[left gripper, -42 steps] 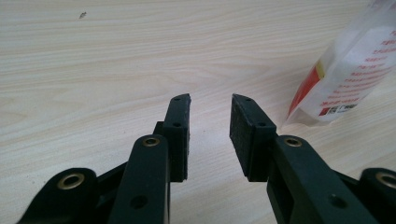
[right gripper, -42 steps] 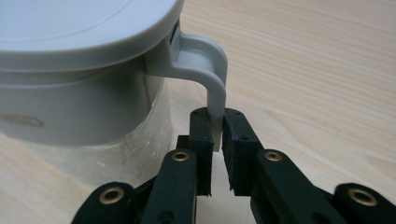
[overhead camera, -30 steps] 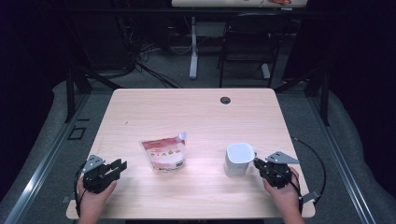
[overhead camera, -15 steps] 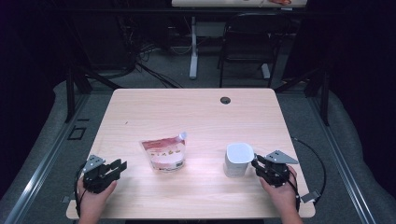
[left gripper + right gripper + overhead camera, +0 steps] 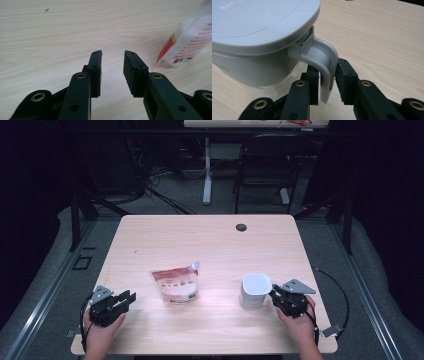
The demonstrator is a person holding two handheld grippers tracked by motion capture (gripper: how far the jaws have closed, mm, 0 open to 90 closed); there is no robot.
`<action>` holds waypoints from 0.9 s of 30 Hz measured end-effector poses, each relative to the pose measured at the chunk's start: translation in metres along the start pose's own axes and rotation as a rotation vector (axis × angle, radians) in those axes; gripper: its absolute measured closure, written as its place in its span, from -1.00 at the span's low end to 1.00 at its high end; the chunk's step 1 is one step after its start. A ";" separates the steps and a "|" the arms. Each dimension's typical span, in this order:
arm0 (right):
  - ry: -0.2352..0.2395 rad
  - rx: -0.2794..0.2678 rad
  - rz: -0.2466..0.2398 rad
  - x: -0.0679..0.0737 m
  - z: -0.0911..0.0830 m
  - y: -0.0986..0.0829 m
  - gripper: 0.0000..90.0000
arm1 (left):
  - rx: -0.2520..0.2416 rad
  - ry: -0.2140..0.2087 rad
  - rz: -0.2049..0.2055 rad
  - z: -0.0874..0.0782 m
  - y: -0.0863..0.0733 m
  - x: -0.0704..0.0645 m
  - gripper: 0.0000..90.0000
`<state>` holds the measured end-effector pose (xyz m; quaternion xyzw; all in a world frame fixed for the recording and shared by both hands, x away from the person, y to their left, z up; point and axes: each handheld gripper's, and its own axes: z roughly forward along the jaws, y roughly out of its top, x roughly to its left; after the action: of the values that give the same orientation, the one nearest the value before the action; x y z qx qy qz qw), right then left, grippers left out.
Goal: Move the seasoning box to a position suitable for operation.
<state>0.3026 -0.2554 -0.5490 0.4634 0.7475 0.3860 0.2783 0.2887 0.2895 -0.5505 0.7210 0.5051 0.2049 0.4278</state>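
Container [image 5: 255, 290] upright, handle [image 5: 325, 65] toward right tongs [image 5: 327, 78].

My matt black plastic right gripper [image 5: 327, 75] meets a smooth grey plastic lidded container [image 5: 259, 37]; glossy white-and-red plastic pouch [image 5: 175, 284]; pale matt wood-grain table [image 5: 210, 240].

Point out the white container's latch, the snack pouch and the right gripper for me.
container latch [image 5: 325, 65]: right gripper view, on its curved grey clip.
snack pouch [image 5: 176, 283]: high view, on its printed front.
right gripper [image 5: 327, 75]: right gripper view, midway between its fingertips.
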 end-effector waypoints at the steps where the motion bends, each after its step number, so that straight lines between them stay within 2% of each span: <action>1: -0.006 0.012 -0.016 0.000 -0.001 0.000 0.65 | -0.001 0.000 0.002 0.000 0.000 0.000 0.51; 14: -0.009 0.028 -0.023 0.006 -0.004 0.001 0.66 | 0.001 -0.004 0.011 0.000 0.000 -0.001 0.51; 16: -0.001 0.021 -0.016 0.009 -0.003 0.001 0.66 | 0.004 -0.003 0.014 -0.001 0.001 -0.001 0.51; 21: 0.014 0.025 -0.033 0.016 -0.003 0.002 0.68 | 0.002 -0.004 0.012 0.000 0.000 -0.001 0.51; 27: 0.043 0.018 -0.063 0.031 -0.002 0.005 0.68 | 0.006 -0.006 0.019 0.001 0.000 -0.003 0.51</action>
<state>0.2904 -0.2265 -0.5458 0.4339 0.7710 0.3802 0.2698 0.2882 0.2865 -0.5501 0.7278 0.4973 0.2053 0.4253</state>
